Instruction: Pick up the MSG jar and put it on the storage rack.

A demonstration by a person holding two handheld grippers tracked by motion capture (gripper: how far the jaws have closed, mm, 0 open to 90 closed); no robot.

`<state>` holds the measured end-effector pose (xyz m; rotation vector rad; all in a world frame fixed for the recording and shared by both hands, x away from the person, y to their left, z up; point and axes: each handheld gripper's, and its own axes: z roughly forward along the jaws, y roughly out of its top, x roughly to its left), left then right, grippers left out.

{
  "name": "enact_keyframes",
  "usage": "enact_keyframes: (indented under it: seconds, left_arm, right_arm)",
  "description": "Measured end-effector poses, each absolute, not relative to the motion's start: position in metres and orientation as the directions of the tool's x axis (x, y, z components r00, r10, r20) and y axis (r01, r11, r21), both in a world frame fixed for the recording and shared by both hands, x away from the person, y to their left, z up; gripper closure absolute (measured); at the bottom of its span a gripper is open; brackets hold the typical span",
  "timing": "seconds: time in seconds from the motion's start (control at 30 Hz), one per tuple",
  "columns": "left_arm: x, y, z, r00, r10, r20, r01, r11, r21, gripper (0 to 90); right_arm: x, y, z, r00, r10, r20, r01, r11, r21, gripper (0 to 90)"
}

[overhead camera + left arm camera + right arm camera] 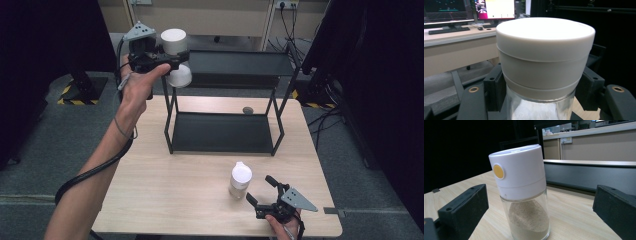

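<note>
The left gripper is clamped on a white-capped glass jar, holding it in the air beside the top shelf of the black rack — the pads press on the glass just under the cap. The right gripper rests low on the wooden table with its jaws spread wide; a shaker jar of tan powder stands upright just ahead of them, untouched.

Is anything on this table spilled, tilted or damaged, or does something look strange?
Nothing stands out. The shaker jar stands upright on the table with its white cap on, between the jaws of the open right gripper. The left gripper holds a second capped jar upright beside the black rack. No spill shows.
</note>
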<state>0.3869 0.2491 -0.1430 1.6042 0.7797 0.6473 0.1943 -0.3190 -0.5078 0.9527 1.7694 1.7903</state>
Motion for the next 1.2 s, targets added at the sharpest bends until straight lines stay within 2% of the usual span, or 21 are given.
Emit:
enact_keyframes:
  seconds: [1.2]
  left_arm:
    - [0.432,0.189,-0.134,0.491,0.871,0.020,0.143,-0.104,0.984,35.0]
  right_arm:
    - [0.196,-0.321,-0.509,-0.675,0.718,0.171,0.154,-0.090,0.984,0.4]
